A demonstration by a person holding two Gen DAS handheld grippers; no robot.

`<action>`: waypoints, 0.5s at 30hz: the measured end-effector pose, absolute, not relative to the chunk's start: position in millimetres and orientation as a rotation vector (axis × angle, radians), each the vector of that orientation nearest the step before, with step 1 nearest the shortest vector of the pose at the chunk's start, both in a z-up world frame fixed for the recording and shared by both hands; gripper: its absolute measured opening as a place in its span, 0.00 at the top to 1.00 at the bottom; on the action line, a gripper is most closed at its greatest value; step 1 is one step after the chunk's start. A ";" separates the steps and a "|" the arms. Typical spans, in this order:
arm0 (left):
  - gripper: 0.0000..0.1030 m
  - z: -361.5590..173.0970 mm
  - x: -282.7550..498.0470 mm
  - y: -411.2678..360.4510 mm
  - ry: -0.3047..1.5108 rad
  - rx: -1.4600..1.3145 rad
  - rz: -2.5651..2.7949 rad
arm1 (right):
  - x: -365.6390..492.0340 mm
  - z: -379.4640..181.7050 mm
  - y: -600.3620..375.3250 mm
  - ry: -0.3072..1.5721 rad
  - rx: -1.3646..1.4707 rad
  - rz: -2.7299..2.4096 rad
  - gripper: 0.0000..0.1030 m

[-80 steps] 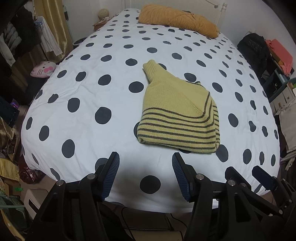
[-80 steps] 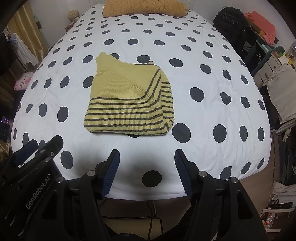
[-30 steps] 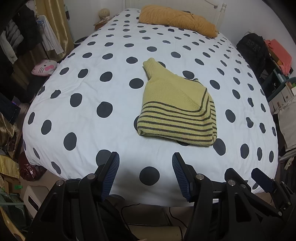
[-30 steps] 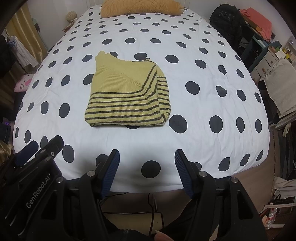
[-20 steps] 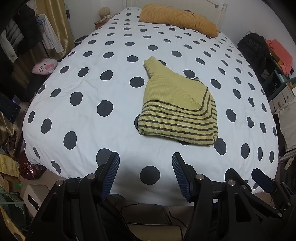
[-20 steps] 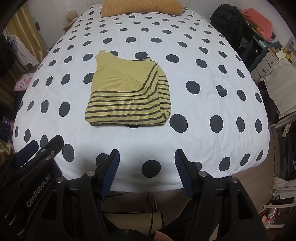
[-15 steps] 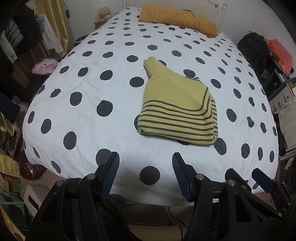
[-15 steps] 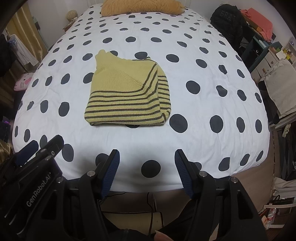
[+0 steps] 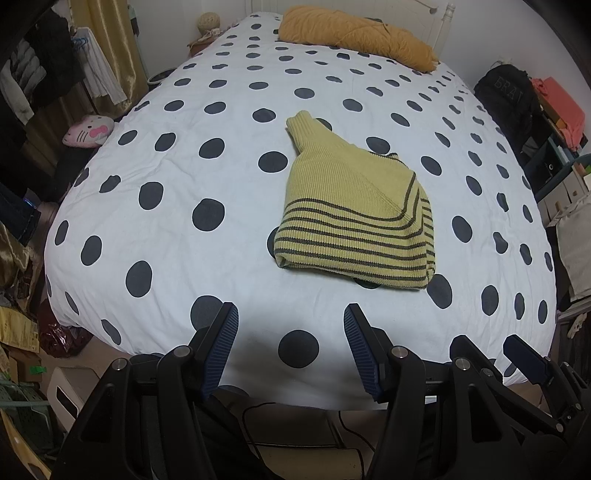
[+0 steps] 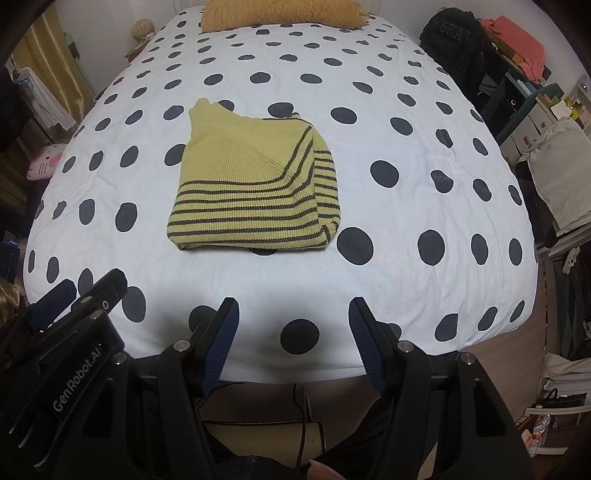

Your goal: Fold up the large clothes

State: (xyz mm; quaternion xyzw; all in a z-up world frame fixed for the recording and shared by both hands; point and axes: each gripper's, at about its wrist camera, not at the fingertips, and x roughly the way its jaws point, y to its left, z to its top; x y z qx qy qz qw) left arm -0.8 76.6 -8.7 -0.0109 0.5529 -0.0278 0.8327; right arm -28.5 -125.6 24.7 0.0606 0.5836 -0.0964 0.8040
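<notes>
A yellow knit sweater with dark stripes (image 9: 351, 218) lies folded into a compact bundle on the white bed with black dots (image 9: 184, 177); it also shows in the right wrist view (image 10: 251, 192). One cuff or collar end sticks out at its far left corner. My left gripper (image 9: 291, 325) is open and empty above the bed's near edge, well short of the sweater. My right gripper (image 10: 293, 317) is open and empty, also back at the near edge. The right gripper shows at the lower right of the left wrist view (image 9: 517, 362), the left gripper at the lower left of the right wrist view (image 10: 74, 306).
An orange pillow (image 9: 354, 33) lies at the head of the bed. A pink cat plush (image 9: 88, 131) and hanging clothes are on the left. A black backpack (image 10: 454, 40), shelves and a white bag (image 10: 561, 177) stand on the right. Cables lie on the floor below.
Both grippers have drawn back and up a little from the bed since 2.7 s ago, so the sweater looks farther. Over the last second almost nothing has moved.
</notes>
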 end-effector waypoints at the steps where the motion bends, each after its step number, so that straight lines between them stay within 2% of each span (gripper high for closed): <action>1: 0.41 -8.7 -0.7 76.6 1.171 -0.022 -0.060 | -27.2 24.5 -125.4 1.249 0.130 -0.206 0.39; 15: 0.41 -10.5 0.2 76.2 1.174 -0.022 -0.057 | -27.2 24.9 -125.8 1.251 0.131 -0.207 0.39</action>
